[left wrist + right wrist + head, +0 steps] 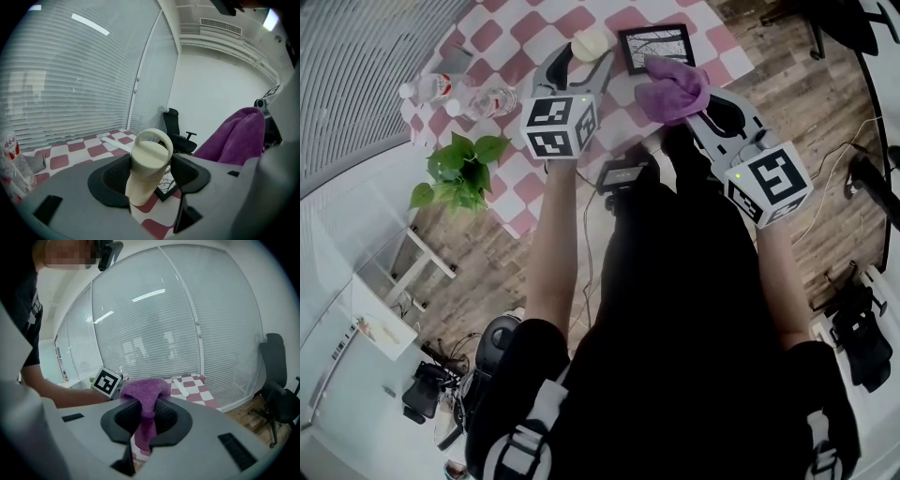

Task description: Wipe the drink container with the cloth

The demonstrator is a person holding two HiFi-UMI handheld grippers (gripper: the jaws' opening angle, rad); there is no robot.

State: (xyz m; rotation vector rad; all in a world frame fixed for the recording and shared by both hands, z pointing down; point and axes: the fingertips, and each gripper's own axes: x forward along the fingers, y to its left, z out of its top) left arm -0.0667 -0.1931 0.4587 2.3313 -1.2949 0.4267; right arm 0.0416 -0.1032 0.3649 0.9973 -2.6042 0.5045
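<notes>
Cream plastic drink container with loop-handle lid (149, 164): clamped between the jaws of the left hand-held gripper (581, 58), upper centre of the head view, over the red-and-white checked tabletop (502, 33). Bare squares lie to the upper left; two clear bottles (455, 94) sit near the tabletop's left edge. Container base hidden behind jaws; contact with tabletop unclear. Long axis near upright, lid uppermost. Purple terry cloth (143, 392): pinched in the closed right hand-held gripper (692, 105), just right of the container.

One drink container (589, 45), one cloth (675, 89), one picture frame (652, 45), one plant (461, 169), seemingly two bottles (433, 88).
</notes>
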